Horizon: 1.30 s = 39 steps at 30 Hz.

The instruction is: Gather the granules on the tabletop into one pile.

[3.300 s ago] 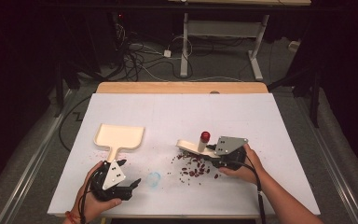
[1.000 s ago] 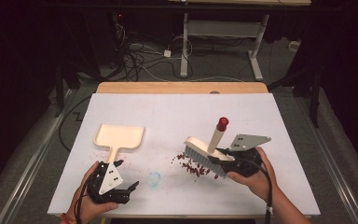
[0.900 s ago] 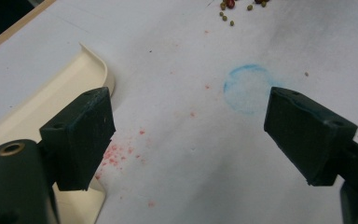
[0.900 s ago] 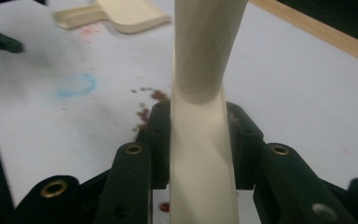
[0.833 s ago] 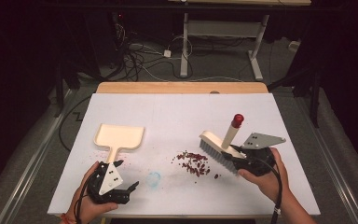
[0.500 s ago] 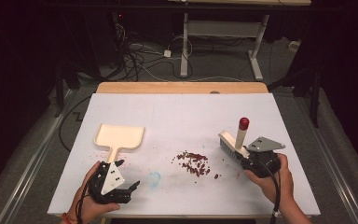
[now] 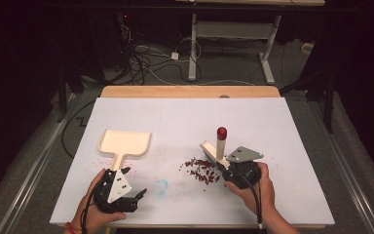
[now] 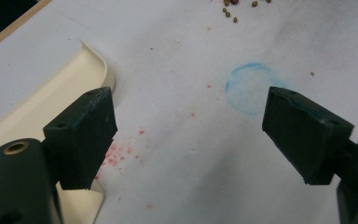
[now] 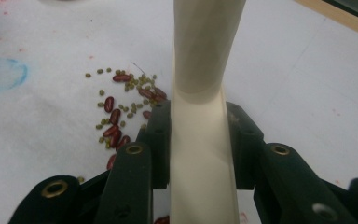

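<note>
Brush handle is clamped between the right gripper jaws, bristle head just beside the scattered beans on the worktop. Left gripper, jaws spread and empty, rests near the dustpan; a blue ring stain lies between gripper and beans.

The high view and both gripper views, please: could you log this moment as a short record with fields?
work in hand: sweeping spilled beans with a brush
right gripper: shut on the cream brush, handle upright, red tip on top
left gripper: open, holds nothing, jaws wide over the white table
beans: red kidney beans and small green ones, loose pile just left of the brush
dustpan: cream, flat on the table, handle toward the left gripper, no beans seen in it
marks: blue ring stain, red specks
</note>
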{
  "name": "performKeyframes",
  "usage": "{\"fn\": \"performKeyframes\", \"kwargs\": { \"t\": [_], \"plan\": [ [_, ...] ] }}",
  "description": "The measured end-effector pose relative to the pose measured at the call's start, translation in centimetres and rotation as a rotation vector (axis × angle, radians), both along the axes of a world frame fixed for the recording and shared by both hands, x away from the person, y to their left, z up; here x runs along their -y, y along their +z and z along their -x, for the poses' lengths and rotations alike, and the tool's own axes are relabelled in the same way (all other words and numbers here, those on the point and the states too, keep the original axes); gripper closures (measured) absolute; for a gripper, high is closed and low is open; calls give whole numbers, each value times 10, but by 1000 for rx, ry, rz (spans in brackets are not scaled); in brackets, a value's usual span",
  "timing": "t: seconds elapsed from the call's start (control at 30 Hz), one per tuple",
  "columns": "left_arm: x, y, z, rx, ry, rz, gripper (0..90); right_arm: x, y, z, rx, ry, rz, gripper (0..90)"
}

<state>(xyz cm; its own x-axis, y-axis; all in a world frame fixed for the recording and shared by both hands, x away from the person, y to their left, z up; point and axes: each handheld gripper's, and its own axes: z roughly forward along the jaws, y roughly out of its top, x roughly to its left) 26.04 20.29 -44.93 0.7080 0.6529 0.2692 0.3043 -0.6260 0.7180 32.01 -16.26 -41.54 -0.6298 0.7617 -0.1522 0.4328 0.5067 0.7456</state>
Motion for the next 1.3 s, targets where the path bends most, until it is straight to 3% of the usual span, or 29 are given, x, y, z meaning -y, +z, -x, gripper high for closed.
{"fn": "performKeyframes", "kwargs": {
  "t": [0.1, 0.2, 0.4, 0.53, 0.77, 0.87, 1.0, 1.13, 1.3],
  "plan": [
    [-1, 0, 0, -5, 1, 1, 164, -1, 2, -3, -15, 2, -38, 674],
    [-1, -1, -1, -9, 3, -1, 164, 2, 7, -4, 2, -5, -54, 674],
    [-1, 0, 0, -9, -1, 1, 164, 26, 21, 1, 25, 6, -89, 674],
    [0, -1, 0, -15, -5, -5, 164, 52, 27, 13, 25, 47, -66, 674],
    [0, -1, 0, -12, -12, -12, 164, 98, 22, 47, -17, 128, -18, 674],
    [0, -1, -1, -13, -7, -16, 164, 112, 17, 61, -45, 122, -33, 674],
    [2, 0, -2, -12, -10, -16, 164, 108, 9, 68, -81, 173, -56, 674],
    [2, 0, -3, -14, -10, -9, 164, 88, 4, 60, -103, 217, -68, 675],
    [-1, 0, -4, -19, -8, -4, 164, 66, 4, 49, -101, 231, -46, 674]
  ]
}}
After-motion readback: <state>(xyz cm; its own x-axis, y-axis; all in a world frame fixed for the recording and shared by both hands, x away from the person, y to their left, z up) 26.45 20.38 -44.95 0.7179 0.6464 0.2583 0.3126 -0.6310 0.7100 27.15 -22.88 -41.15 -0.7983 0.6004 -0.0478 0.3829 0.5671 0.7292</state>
